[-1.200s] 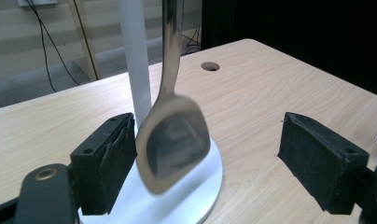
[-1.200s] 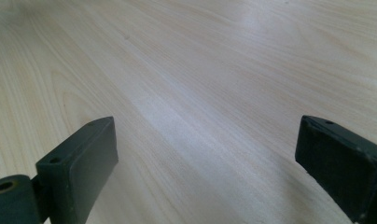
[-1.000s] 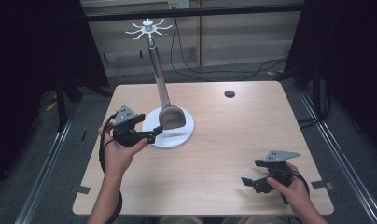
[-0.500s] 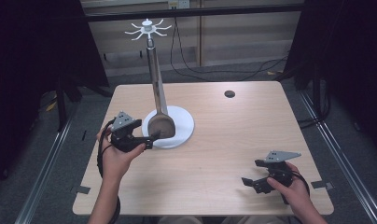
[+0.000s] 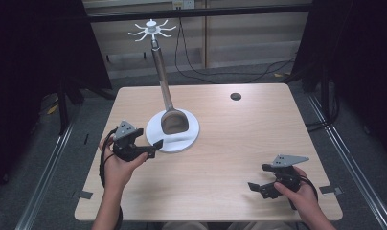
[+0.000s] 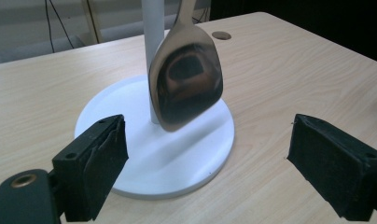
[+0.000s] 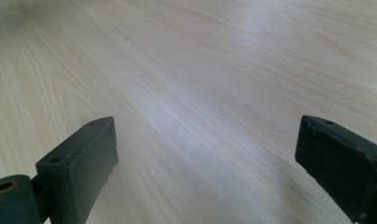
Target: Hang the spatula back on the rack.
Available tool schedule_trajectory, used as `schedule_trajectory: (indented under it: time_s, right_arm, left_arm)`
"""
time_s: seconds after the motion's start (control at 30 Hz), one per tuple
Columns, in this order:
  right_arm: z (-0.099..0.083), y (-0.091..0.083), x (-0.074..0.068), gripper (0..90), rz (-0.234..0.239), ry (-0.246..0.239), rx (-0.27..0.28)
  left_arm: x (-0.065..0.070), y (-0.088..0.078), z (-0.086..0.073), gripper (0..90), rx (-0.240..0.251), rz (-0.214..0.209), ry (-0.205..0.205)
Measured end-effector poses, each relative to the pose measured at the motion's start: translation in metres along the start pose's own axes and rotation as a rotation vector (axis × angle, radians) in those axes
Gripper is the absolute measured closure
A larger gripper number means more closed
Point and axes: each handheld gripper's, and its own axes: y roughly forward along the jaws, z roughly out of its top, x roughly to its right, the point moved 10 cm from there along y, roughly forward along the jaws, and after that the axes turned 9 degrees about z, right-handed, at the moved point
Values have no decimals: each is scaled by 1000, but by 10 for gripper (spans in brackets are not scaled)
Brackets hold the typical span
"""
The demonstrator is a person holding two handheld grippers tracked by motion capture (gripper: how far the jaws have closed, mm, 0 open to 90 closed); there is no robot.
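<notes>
A big metal spoon (image 5: 174,120) hangs from a tall white stand (image 5: 172,138) near the left side of the tabletop (image 5: 239,143). The left claw (image 5: 151,148) is wide open, right beside the stand's round base. The right claw (image 5: 261,184) sits open near the front right corner.

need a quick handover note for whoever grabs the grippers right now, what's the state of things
Left gripper: jaws have just been opening, now wide and empty, low over the table beside the stand's white base, pointing at the spoon.
Right gripper: open, empty, resting low near the table's front right corner, nothing close to it.
Spoon: metal, hangs by its handle from the hook crown at the top of the stand, bowl down just above the base, next to the pole.
Done: spoon looks hung and released.
Left: probably just draw the left gripper back; check that the spoon hangs steady.
</notes>
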Motion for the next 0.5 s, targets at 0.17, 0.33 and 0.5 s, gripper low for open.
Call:
schedule_trajectory:
  time_s: [0.17,0.33,0.5]
  right_arm:
    - [1,0,0,55,2,1,2]
    - [0,0,0,55,0,-2,0]
    - [0,0,-1,55,2,-4,-4]
  left_arm:
    - [-1,1,-5,109,-7,4,1]
    - [-2,2,-11,101,-18,2,5]
    - [-5,3,-21,97,-43,6,11]
